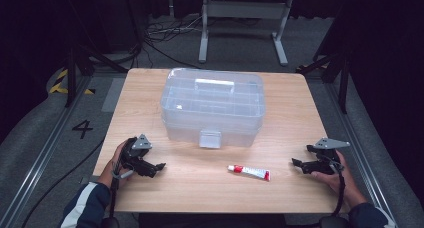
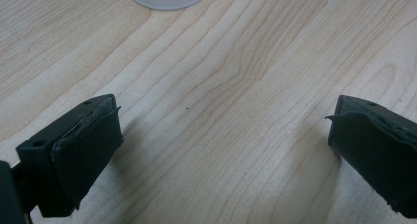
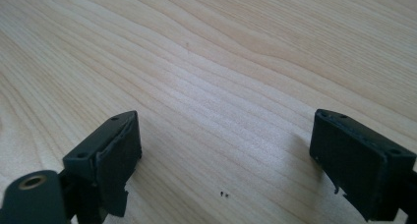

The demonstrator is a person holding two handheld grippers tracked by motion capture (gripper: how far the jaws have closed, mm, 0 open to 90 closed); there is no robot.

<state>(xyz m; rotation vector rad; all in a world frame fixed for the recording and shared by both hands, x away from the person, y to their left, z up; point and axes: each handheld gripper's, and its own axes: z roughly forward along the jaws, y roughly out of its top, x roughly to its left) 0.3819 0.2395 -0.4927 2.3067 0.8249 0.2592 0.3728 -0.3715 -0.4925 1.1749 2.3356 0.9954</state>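
Both tongs rest low on the table point(image 1: 150, 88), jaws spread wide, nothing between them; both gripper views look along the jaws at bare wood grain.

Left tong point(image 1: 159, 166) sits at the near left corner, right tong point(image 1: 296, 163) at the near right, tips facing inward twd each other. The tube point(image 1: 249, 172) lies flat between them, apart from both, closer to the right tong than the left. Red cap end points twd the left tong, white body w/ a red tail end twd the right.

Box point(image 1: 212, 107), clear plastic w/ lid shut, handle on top and a latch at its near face, sits beyond both tongs at table center, well apart from the tube.

Tube prob. light, soft-walled, squashes if pinched hard; glossy skin, so may slip or roll a bit on the wood. Best hold: across the body near mid-length, jaws square to its long axis, gentle squeeze. Cap end is stiffer, a safer spot if contents might ooze. Lying flat, so jaws must come down close to the wood.

Box is prob. light but bulky, smooth walls; handle or latch are the only real grip pts.
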